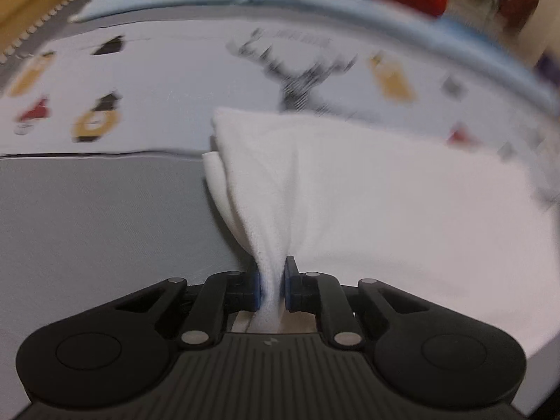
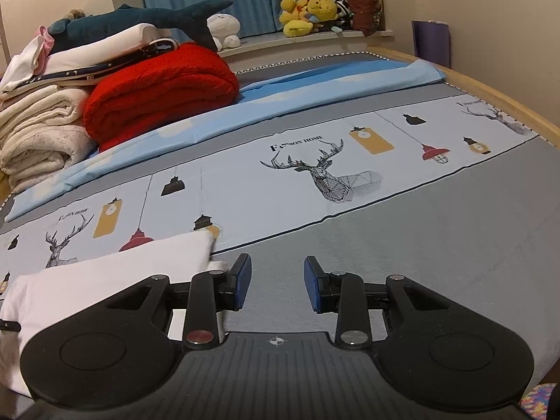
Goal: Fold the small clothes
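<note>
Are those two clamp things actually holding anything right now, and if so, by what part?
The left gripper pinches the white garment by a bunched-up bit of its near edge. The right gripper holds nothing; its jaws stand open above the gray bedsheet.

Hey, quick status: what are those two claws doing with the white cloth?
Left gripper jaws pinching white garment. Right gripper jaws open, empty, beside it. Nothing blocking.

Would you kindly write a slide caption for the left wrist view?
Left gripper shut on a bunched corner of the white garment, above the grey printed bedsheet.
</note>
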The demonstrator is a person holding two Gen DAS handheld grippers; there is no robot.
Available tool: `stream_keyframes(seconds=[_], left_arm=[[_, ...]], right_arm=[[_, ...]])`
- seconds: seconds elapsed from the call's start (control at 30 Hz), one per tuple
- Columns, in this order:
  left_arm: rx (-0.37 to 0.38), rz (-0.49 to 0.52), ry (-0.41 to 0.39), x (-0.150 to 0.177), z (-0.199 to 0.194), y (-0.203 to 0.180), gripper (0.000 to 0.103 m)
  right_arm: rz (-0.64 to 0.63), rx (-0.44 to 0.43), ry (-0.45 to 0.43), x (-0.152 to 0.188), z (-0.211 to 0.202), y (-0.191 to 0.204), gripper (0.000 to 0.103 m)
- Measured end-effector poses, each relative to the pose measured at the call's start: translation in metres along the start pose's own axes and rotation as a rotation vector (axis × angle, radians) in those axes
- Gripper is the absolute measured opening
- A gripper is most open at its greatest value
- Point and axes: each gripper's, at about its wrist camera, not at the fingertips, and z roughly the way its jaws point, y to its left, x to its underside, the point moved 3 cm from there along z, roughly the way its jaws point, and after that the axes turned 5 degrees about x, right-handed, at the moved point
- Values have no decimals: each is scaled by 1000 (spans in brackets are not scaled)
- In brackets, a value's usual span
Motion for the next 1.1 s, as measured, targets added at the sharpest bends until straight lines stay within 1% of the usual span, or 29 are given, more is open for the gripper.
stream_keyframes(seconds=[0.07, 0.13, 0.23, 0.27, 0.3, 0.37, 0.4, 0.47, 0.53, 0.6, 0.63, 0.7, 0.8, 0.83, 0.87, 0.9, 0.93, 0.97, 1.0, 1.07, 1.1], left_arm=[[-58, 5, 20, 2, 1, 4, 13], [-79, 15, 14, 2, -3, 5, 13], [-115, 47, 17, 2, -5, -4, 13], [-121, 41, 23, 0, -6, -7, 13], [-114, 12, 26, -3, -12, -9, 12], [-63, -38, 15, -13, -25, -16, 12], [-35, -49, 4, -21, -35, -25, 12], [1, -32, -19, -36, -51, -50, 11], [46, -4, -50, -51, -72, -87, 11], [117, 27, -83, -67, -91, -137, 11], [142, 40, -90, -72, -96, -158, 11], [188, 70, -97, -82, -102, -214, 11], [239, 106, -83, -90, -91, -297, 13], [253, 110, -76, -89, -85, -319, 15], [286, 110, -65, -89, -80, -342, 18], [344, 106, -46, -87, -76, -364, 29], [405, 108, -24, -86, -76, -379, 37], [458, 117, -26, -84, -81, -391, 48], [499, 144, -59, -84, -92, -398, 53], [519, 203, -124, -81, -109, -393, 56], [519, 225, -153, -81, -116, -382, 56]], right_arm=[[-2, -8, 3, 1, 0, 3, 35], [-1, -19, 2, 1, -2, 4, 35], [6, -40, -7, 1, -7, 2, 35], [7, -44, -9, 1, -8, 0, 35], [7, -49, -11, 1, -10, -2, 35], [5, -58, -16, 0, -11, -8, 35], [1, -60, -20, -1, -12, -10, 35], [-11, -58, -31, -4, -12, -16, 35], [-13, -57, -32, -7, -11, -23, 35], [-17, -49, -34, -9, -9, -30, 35], [-14, -48, -35, -10, -9, -33, 35], [-1, -45, -38, -13, -7, -40, 35], [-1, -34, -44, -16, -7, -48, 35], [-5, -32, -48, -16, -6, -50, 35], [-6, -32, -49, -17, -6, -51, 35], [-5, -32, -47, -17, -6, -52, 35], [-3, -32, -43, -17, -5, -54, 35], [2, -31, -38, -17, -5, -56, 35], [7, -32, -33, -17, -4, -58, 35], [14, -36, -23, -17, -3, -60, 35], [13, -39, -20, -16, -3, -60, 35]])
